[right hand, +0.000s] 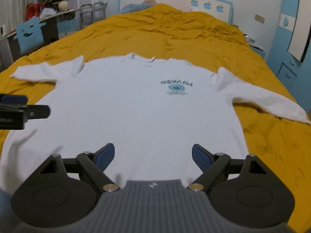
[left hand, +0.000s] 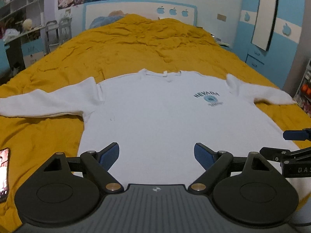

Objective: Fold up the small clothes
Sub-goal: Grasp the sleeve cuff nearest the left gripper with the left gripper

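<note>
white sweatshirt (left hand: 155,116) lies flat, front up, on mustard bedspread (left hand: 136,44). left gripper (left hand: 156,156) and right gripper (right hand: 152,155) both spread wide over its hem, grasping nothing. sleeves out sideways; headboard (left hand: 140,9) beyond.

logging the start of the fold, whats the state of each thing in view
sweatshirt: spread flat, print side up, unfolded
sleeves: stretched out to both sides
bedspread: wrinkled, lying under the sweatshirt
left hand-held gripper: open, holding nothing, over the hem
right hand-held gripper: open, holding nothing, over the hem
phone: screen lit, at the bed's edge
</note>
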Demonstrator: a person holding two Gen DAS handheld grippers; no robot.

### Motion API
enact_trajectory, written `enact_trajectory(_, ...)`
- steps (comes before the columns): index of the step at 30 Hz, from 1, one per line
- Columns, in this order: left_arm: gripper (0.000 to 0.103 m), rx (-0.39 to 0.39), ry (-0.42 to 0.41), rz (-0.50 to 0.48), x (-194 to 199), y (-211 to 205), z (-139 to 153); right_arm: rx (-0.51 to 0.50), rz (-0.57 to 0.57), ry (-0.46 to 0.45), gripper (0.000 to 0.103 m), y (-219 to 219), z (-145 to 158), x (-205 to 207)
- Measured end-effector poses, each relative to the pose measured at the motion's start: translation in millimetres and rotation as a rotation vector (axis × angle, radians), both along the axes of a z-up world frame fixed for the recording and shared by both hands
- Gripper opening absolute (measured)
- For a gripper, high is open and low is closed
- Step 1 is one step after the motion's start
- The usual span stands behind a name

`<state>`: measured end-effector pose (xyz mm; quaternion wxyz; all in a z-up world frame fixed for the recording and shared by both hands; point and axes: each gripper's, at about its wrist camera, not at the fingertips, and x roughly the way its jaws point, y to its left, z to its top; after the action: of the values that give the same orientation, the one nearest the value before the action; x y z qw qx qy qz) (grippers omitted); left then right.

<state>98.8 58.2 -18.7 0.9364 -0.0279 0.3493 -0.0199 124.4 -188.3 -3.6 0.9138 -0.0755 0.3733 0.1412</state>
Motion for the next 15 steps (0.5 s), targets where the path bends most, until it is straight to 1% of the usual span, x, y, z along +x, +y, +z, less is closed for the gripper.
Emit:
enact_trajectory(2, 0.101, 0.008, 0.007, 0.028, 11.3, 8.0, -0.6, 0.007, -0.004, -0.009, 0.083, 2.1, -0.3, 13.3)
enact_trajectory(4, 0.101, -0.001, 0.025, 0.054, 23.6, 18.7, -1.5, 0.003, -0.002, -0.011, 0.083, 6.9, -0.9, 29.0)
enact_trajectory(7, 0.101, -0.052, 0.057, 0.112, 44.3, 47.2, -2.4, 0.015, 0.027, 0.015, 0.083, 13.2, -2.4, 54.5)
enact_trajectory(9, 0.101, -0.090, 0.057, 0.169, 56.6, 72.7, -2.0, 0.024, 0.033, 0.044, 0.083, 18.1, -4.4, 74.6)
enact_trajectory(11, 0.101, -0.112, 0.054, 0.229, 67.9, 101.6, -0.2, 0.028, 0.016, 0.057, 0.083, 22.7, -7.7, 96.1)
enact_trajectory(15, 0.099, -0.167, 0.026, 0.356, 84.6, 171.7, 5.7, 0.055, -0.033, 0.072, 0.081, 29.3, -14.9, 133.2)
